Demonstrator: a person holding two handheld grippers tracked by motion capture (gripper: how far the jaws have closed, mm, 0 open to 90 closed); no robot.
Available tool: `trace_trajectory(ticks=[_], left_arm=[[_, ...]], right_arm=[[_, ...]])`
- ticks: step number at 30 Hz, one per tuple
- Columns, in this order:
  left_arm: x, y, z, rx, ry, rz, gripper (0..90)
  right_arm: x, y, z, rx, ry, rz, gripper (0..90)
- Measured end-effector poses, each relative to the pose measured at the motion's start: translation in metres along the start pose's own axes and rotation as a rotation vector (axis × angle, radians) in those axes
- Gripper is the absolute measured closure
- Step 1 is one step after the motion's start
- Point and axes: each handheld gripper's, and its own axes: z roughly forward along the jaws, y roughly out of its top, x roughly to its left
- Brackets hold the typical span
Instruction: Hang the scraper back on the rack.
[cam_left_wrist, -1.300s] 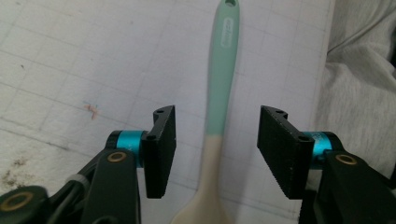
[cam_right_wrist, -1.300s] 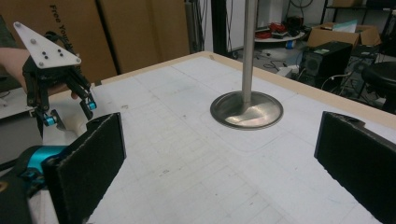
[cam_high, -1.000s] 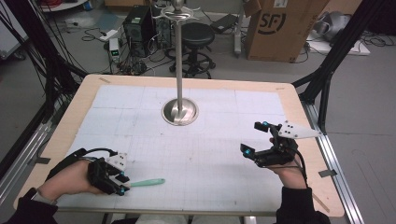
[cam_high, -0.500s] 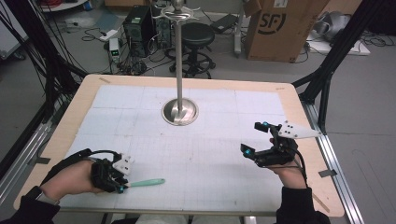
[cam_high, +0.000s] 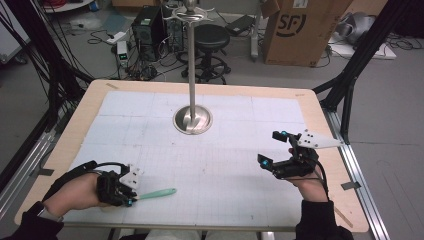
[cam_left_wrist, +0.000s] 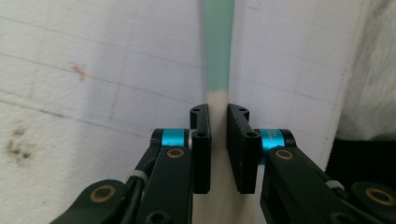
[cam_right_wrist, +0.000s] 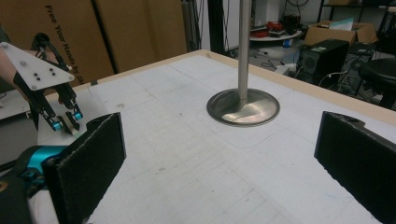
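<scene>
From the high view, my left gripper (cam_high: 129, 196) sits low at the near left corner of the table (cam_high: 90, 107), and its jaws have just been closing on the pale end of the green-handled tool (cam_high: 156, 192); a second ago they stood wider around that end, and now they look pinched onto it — so I judge the grasp made and the lift the next thing to come. The tool lies flat on the white gridded mat (cam_high: 225, 150); its long axis runs nearly level across the picture, tilted a little upward to the right, with the green end pointing away from my left hand (cam_high: 75, 192) toward the table's middle. My right gripper (cam_high: 275, 150) hangs over the right side of the mat, well apart from the tool, its jaws spread wide and nothing between them; the steel stand (cam_high: 192, 119) rises from its round base farther up the mat.

In the left gripper view, my left gripper (cam_left_wrist: 218, 135) has both pads pressed against the cream end of the tool (cam_left_wrist: 218, 56); the green shaft runs straight ahead, up the picture, in line with the jaws — a lengthwise grip on the very end, which I think may let the far end droop when raised.

In the right gripper view, my right gripper (cam_right_wrist: 224, 149) shows its two black pads far apart, framing the stand's base (cam_right_wrist: 243, 107); farther off at the left, my left gripper (cam_right_wrist: 63, 122) points down at the mat.
</scene>
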Motion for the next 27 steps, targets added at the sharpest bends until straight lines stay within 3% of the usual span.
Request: trace_trajectory(ticks=[11, 15, 20, 23, 27], left_arm=[[0.011, -0.004, -0.031, -0.292, 0.052, -0.107, 80.3], [0.017, -0.003, -0.034, -0.393, 0.049, -0.163, 80.3], [0.023, -0.002, -0.036, -0.496, 0.076, -0.215, 80.2], [0.026, -0.004, -0.037, -0.558, 0.136, -0.262, 80.2], [0.032, -0.008, -0.040, -0.709, 0.184, -0.339, 80.3]], right_arm=[[0.001, 0.000, 0.001, 0.003, 0.001, 0.001, 1.0], [0.001, 0.001, 0.001, -0.001, 0.000, -0.001, 1.0], [0.000, 0.001, 0.000, 0.000, -0.002, 0.000, 1.0], [0.000, 0.001, -0.001, -0.004, -0.002, 0.002, 1.0], [0.000, 0.000, -0.001, 0.000, -0.003, 0.008, 1.0]])
